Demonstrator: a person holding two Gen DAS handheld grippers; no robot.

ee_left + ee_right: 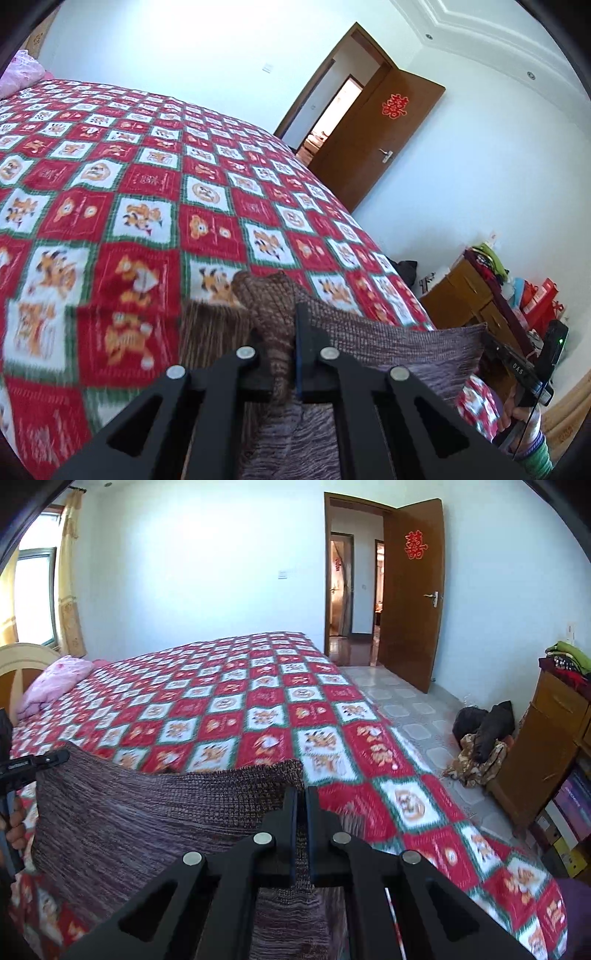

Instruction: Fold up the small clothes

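Observation:
A brown and purple knitted garment (373, 343) is stretched in the air above a bed, held at two corners. My left gripper (286, 332) is shut on one bunched corner of it, and a brown ribbed edge hangs to its left. The same knitted garment (147, 812) spreads to the left in the right wrist view, where my right gripper (301, 805) is shut on its other top corner. The right gripper (517, 365) appears at the lower right of the left wrist view, and the left gripper (37, 762) at the left edge of the right wrist view.
The bed carries a red, white and green checked blanket (155, 192) with cartoon tigers. A pink pillow (55, 683) lies at its head. An open brown door (410, 590), a wooden cabinet (546, 738) and dark bundles (480, 734) on the tiled floor stand to the right.

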